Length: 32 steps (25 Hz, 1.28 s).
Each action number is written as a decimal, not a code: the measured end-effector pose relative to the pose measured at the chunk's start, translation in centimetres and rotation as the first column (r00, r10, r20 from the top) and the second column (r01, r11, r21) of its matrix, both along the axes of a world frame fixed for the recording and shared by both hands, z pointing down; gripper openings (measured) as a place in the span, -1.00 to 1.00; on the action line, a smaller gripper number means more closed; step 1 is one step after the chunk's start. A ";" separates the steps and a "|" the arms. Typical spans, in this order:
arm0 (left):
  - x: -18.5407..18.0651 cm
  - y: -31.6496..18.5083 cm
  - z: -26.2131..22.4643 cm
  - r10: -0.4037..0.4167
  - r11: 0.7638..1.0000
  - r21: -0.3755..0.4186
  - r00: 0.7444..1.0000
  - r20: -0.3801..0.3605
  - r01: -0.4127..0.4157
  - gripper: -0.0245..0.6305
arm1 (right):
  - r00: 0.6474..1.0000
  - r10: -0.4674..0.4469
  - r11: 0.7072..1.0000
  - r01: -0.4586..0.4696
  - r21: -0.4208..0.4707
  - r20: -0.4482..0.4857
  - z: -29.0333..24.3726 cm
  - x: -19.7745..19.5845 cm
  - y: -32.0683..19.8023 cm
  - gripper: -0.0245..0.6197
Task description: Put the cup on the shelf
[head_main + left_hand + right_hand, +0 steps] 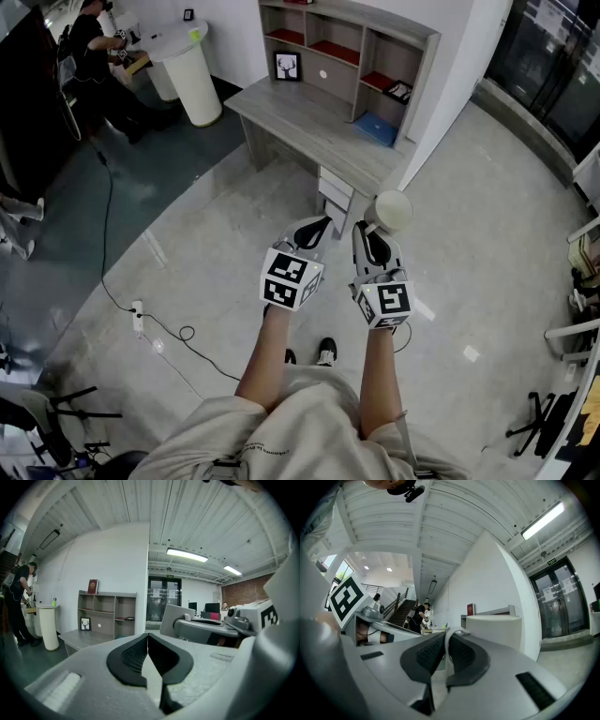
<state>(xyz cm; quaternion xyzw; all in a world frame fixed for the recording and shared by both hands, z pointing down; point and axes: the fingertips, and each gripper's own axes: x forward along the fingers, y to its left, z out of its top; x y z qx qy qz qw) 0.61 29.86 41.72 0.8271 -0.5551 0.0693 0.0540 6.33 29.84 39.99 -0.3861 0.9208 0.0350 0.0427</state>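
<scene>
An off-white cup (392, 211) hangs in front of my right gripper (373, 246), which is shut on its thin handle (449, 641). The cup's body (494, 630) stands just right of the jaws in the right gripper view. My left gripper (314, 230) is beside it at the same height, with its dark pads (136, 656) together and nothing between them. The grey wooden shelf (352, 52) with red-backed compartments stands on a desk (309, 122) ahead of both grippers, some way off. In the left gripper view the shelf (105, 613) shows at the left.
A picture frame (287, 66) and a blue item (380, 128) are on the desk, with drawers (336, 195) under its near end. A white round stand (192, 70) and a person (94, 47) are at the far left. A cable with a power strip (139, 317) lies on the floor.
</scene>
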 end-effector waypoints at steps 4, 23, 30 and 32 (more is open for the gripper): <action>1.4 -0.2 -0.2 0.005 1.000 0.013 1.000 -0.010 -0.005 -0.89 | 1.000 -0.001 1.000 0.001 0.005 -0.004 -0.1 1.0 -0.1 -0.82; 2.2 -1.8 0.7 -0.067 0.997 0.030 0.998 0.014 0.067 -0.89 | 0.999 -0.051 0.997 0.052 0.051 -0.014 0.2 2.1 -3.3 -0.82; 0.4 -7.5 1.5 -0.072 0.997 0.040 0.997 0.002 0.072 -0.89 | 0.998 -0.056 0.996 0.058 0.069 -0.042 1.1 0.4 -8.1 -0.82; 0.2 -9.7 1.3 -0.057 0.998 0.040 0.998 0.001 0.057 -0.89 | 0.998 -0.042 0.997 0.045 0.069 -0.039 1.0 0.2 -10.3 -0.82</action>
